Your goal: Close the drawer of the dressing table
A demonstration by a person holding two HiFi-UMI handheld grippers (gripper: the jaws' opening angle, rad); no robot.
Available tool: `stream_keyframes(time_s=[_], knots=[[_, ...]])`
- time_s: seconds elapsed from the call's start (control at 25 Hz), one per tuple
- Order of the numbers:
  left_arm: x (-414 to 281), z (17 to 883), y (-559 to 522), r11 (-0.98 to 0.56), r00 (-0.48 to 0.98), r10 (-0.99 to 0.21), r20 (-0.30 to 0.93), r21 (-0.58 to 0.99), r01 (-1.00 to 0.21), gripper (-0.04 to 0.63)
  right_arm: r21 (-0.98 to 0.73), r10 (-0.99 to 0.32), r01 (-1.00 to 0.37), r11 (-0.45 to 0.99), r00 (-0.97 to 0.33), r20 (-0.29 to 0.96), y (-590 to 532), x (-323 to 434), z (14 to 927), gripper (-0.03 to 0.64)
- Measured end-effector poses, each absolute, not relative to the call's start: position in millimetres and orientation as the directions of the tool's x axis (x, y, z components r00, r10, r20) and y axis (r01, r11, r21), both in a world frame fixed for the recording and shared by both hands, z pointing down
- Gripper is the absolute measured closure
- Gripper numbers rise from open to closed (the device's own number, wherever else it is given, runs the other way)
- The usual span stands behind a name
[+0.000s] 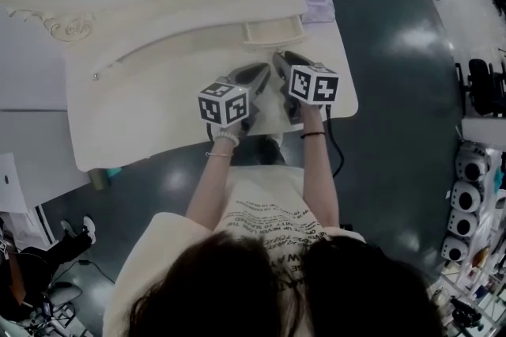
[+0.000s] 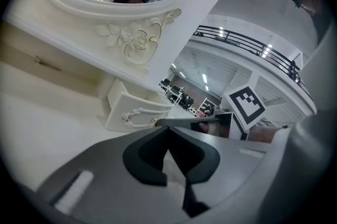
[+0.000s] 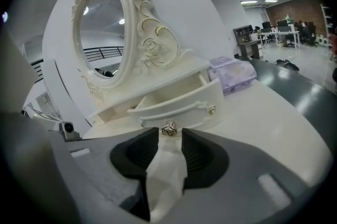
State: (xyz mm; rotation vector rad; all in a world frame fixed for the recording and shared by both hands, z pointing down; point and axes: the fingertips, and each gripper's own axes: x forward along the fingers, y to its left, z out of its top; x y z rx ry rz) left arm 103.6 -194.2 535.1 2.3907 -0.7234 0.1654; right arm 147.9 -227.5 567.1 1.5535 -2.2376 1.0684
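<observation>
Now | cream tabletop (image 1: 142, 110) | glossy dark floor (image 1: 395, 130) | drawer (image 1: 273, 32) open

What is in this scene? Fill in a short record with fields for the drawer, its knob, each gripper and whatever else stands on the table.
drawer: pulled out, open
knob: on the drawer front, at the right gripper's tips
right gripper: jaws apart, knob between them
left gripper: jaws together, holding nothing
mirror: oval, upright above the drawer
purple box: on the tabletop beside the drawer
</observation>
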Motion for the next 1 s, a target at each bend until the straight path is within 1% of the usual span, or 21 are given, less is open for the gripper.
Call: stream_keyframes(time_s=[0.52,0.68,1.0], knots=[[105,542,-199,-0.61,0.81,-0.501,0.305,0.539,-0.581,0.604,-0.463,-0.679,-0.859,0.217,-0.474,0.561,-237,141,572,0.492],[105,542,-202,-0.597,0.799,-0.519,0.305,0.54,-0.594,0.604,-0.431,-0.665,-0.873,0.227,-0.463,0.586,-238,143,573,0.515],[107,540,-207,-0.578,0.777,-0.55,0.307,0.532,-0.619,0.604,-0.444,-0.63,-0.856,0.265,-0.503,0.592,-239,143,574,0.517]])
